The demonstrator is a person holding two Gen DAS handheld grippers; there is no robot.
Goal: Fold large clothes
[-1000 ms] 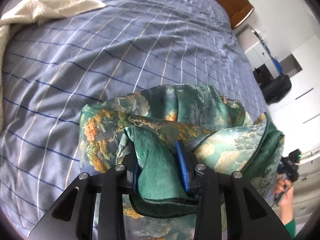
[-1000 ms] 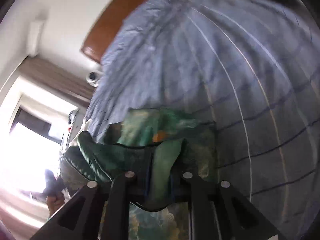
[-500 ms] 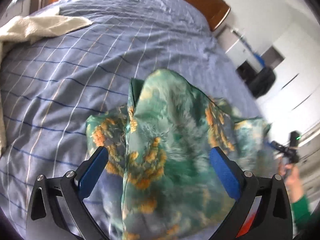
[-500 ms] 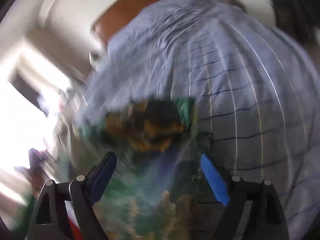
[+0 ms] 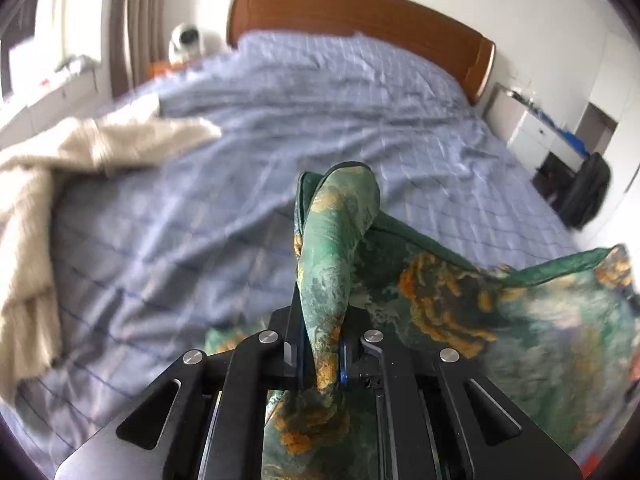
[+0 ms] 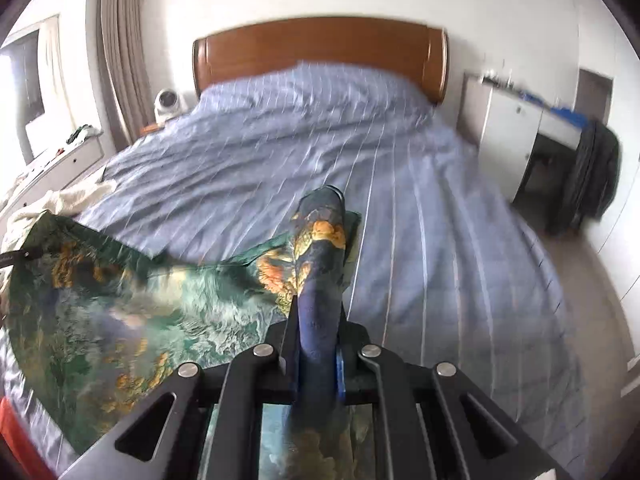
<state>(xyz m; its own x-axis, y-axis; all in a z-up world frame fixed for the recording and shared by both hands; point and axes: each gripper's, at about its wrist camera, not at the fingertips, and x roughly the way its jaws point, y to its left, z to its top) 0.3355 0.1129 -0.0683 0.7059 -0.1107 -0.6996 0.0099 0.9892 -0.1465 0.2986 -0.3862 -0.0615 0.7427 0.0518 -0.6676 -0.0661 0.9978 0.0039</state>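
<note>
Both hand-held grippers, left [image 5: 321, 354] & right [image 6: 316, 364], clamp green garment [image 5: 500, 304] w/ bed [image 5: 248, 184] beneath.

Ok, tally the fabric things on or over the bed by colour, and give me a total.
Green floral garment, shut in both the left gripper and the right gripper: 1
Cream blanket: 1
Blue checked bed cover: 1
Total: 3

Green-orange floral garment [image 5: 460, 300], blue-striped bedsheet [image 5: 320, 120]
</note>
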